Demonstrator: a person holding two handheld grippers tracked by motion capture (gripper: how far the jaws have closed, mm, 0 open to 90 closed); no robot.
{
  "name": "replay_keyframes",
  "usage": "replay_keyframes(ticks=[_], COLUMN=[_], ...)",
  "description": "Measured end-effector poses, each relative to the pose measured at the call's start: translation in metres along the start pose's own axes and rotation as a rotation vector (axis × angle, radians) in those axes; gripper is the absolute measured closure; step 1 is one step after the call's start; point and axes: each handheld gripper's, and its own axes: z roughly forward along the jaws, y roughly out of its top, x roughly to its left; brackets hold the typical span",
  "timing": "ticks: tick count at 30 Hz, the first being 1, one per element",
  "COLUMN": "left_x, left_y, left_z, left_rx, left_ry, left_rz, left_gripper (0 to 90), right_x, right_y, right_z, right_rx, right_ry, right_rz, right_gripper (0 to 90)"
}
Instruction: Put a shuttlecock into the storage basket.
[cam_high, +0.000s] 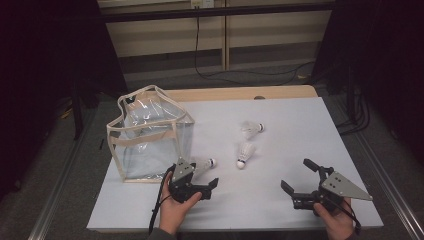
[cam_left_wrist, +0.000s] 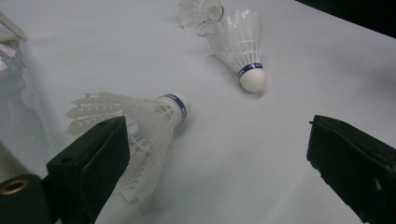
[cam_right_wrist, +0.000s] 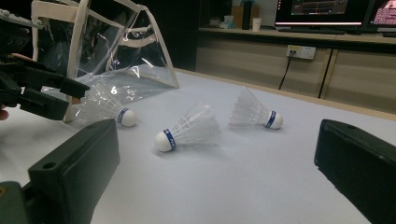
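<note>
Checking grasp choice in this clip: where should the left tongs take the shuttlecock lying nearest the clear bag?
Judging by its pose, grip the nearest shuttlecock across the firm band just behind its cork, not the flimsy skirt. It lies on its side, so the open left tongs could come down from above, one jaw on each side.

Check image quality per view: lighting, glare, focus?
High view: dim, dark surround, glare streaks on the clear bag. Left gripper view: its own jaws soft, nearest shuttlecock fairly sharp, bluish cast. Right gripper view: own jaws blurred, middle shuttlecock sharp with soft shadow, bright monitors behind.
</note>
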Motion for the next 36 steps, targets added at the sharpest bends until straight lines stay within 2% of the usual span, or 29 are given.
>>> replay_keyframes(ticks=[5,23,36], left_x=[0.000,0.001,-0.005], left_y=[0.001,0.003,0.005], left_z=[0.002,0.010,0.016], left_rx=[0.007,0.025,0.049], left_ry=[-0.005,0.002,0.005], left_rz=[0.004,-0.023,-0.016], left_gripper=[6.6,9.3,12.7], right_x=[0.000,0.000,0.001], right_y=[0.000,0.001,0.001], right_z=[0.000,0.000,0.000], right_rx=[0.000,-0.005,-0.004], right_ry=[0.003,0.001,0.001], right_rz=[-0.002,-0.006,-0.009], right_gripper=[0.0,0.0,0.0])
